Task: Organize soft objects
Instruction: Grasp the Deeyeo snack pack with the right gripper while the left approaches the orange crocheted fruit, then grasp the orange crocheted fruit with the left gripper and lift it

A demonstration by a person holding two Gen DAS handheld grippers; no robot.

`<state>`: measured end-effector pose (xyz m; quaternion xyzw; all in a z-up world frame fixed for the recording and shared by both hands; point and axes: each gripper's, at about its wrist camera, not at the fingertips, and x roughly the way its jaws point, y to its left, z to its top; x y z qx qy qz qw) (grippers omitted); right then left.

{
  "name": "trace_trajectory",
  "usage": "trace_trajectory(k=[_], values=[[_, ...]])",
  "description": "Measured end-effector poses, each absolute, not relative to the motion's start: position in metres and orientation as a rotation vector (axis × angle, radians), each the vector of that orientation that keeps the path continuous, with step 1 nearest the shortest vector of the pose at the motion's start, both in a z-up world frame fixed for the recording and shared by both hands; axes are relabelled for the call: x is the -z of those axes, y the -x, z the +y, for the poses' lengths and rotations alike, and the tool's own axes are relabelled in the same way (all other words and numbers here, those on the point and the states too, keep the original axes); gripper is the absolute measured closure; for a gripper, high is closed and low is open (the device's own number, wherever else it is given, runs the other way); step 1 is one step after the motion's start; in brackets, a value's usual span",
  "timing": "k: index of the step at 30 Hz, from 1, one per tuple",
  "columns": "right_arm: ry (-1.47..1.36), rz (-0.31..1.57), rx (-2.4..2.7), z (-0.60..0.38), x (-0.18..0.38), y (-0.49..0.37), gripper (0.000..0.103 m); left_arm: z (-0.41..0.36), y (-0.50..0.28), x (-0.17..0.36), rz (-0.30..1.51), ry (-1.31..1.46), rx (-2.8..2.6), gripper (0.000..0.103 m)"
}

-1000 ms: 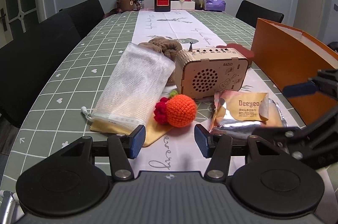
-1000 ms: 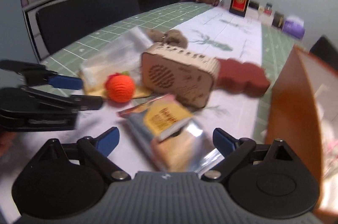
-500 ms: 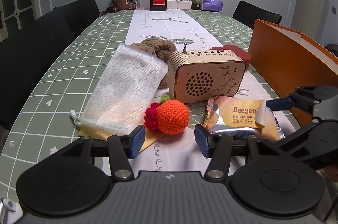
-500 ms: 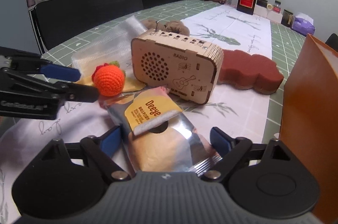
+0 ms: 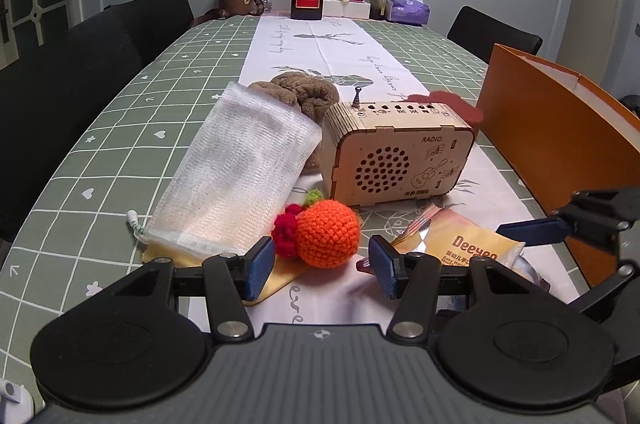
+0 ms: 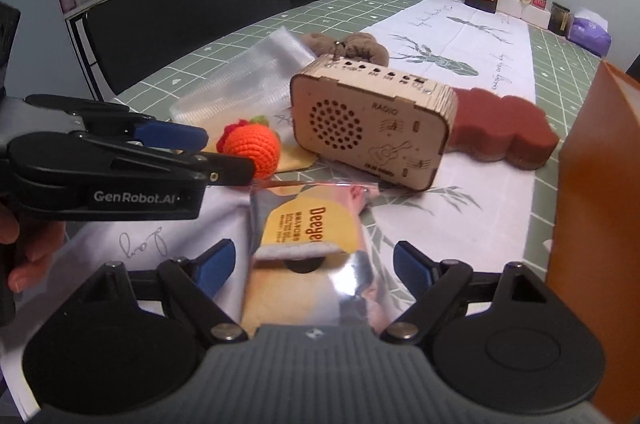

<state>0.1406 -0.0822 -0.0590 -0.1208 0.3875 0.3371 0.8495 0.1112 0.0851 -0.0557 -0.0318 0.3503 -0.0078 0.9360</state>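
The left gripper (image 5: 321, 264) has its fingers apart around the near side of the orange ball (image 5: 328, 233), which sits on the counter (image 5: 120, 128) in front of the radio (image 5: 396, 154). To grip well, push forward until the pads sit at the ball's middle, then close gently (crochet squashes). The right gripper (image 6: 312, 264) is also spread, straddling the wipes pack (image 6: 308, 244), probably not yet touching it. The right view alone shows the red sponge (image 6: 500, 128) whole behind the radio; the left view shows the mesh bag (image 5: 236, 180) and the orange box (image 5: 560, 128) more fully.
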Motion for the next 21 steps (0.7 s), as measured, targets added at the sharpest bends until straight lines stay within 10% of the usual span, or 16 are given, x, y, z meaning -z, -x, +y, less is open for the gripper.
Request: trace_trajectory(k=[8, 21], values=[[0.184, 0.811, -0.681, -0.084, 0.065, -0.141, 0.056, 0.082, -0.115, 0.058, 0.707, 0.076, 0.017, 0.031], [0.139, 0.777, -0.588, -0.094, 0.067, -0.133, 0.060, 0.065, -0.130, 0.067, 0.693, -0.009, -0.091, 0.040]])
